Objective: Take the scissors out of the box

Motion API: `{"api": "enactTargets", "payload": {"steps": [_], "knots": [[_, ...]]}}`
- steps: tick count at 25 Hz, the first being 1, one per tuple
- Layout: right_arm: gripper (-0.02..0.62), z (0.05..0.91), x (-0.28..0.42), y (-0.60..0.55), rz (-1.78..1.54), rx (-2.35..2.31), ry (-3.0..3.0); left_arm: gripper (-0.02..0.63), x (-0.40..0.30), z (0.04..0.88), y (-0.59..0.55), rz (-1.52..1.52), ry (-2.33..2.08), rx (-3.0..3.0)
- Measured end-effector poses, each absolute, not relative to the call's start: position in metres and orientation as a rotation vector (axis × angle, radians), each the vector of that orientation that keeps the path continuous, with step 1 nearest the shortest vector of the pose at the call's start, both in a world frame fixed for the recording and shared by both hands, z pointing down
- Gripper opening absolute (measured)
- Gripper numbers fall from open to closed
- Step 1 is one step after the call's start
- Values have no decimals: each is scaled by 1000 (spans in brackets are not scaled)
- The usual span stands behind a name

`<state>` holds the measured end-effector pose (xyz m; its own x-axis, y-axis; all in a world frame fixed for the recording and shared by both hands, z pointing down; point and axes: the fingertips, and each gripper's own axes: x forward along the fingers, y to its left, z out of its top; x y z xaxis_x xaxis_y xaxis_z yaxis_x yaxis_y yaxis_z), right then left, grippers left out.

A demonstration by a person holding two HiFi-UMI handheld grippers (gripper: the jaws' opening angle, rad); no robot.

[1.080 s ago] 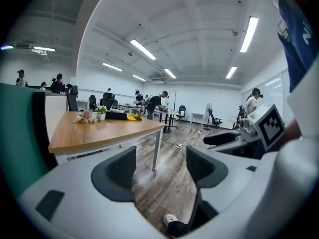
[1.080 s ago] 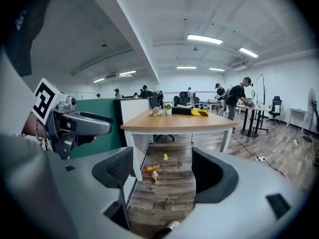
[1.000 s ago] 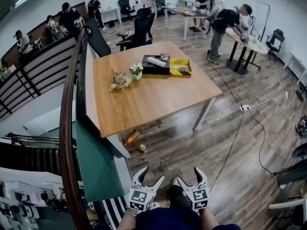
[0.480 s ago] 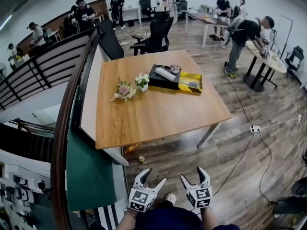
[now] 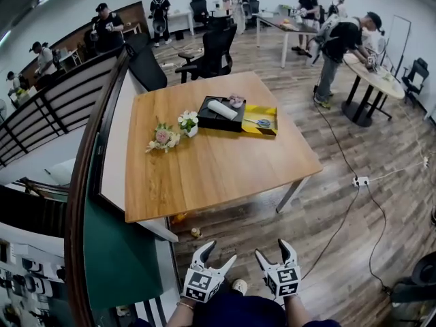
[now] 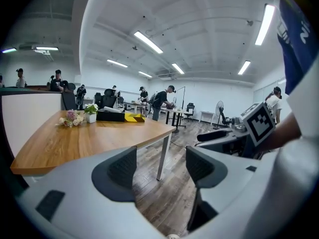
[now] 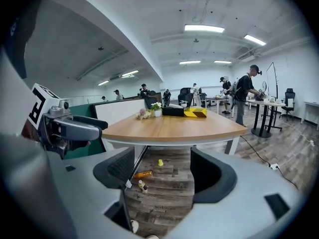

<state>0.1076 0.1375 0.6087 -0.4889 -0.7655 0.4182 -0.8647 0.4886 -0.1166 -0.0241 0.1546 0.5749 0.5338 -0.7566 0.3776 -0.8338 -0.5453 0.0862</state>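
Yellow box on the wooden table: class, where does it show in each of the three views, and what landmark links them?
Head view: yellow box, upper centre, on the table's far side.
Left gripper view: small, left of centre.
Right gripper view: small, near centre.
Shared landmark: black box at its left.

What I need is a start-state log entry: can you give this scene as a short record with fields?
scissors: in the yellow box
yellow box: on the wooden table, beside the black box
left gripper: open, empty, away from the table
right gripper: open, empty, beside the left gripper
task stage: scissors not yet reached
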Motion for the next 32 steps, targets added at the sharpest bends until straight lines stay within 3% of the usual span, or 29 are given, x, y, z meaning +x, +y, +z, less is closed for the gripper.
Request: {"api": "enactTargets", "payload": {"steps": [17, 32], "knots": [[334, 622, 145, 57, 525, 1576, -2282, 308, 10, 590, 32, 406, -1125, 2596], [324, 613, 114, -92, 523, 1723, -2159, 307, -5, 576, -150, 402, -916, 2749]]}}
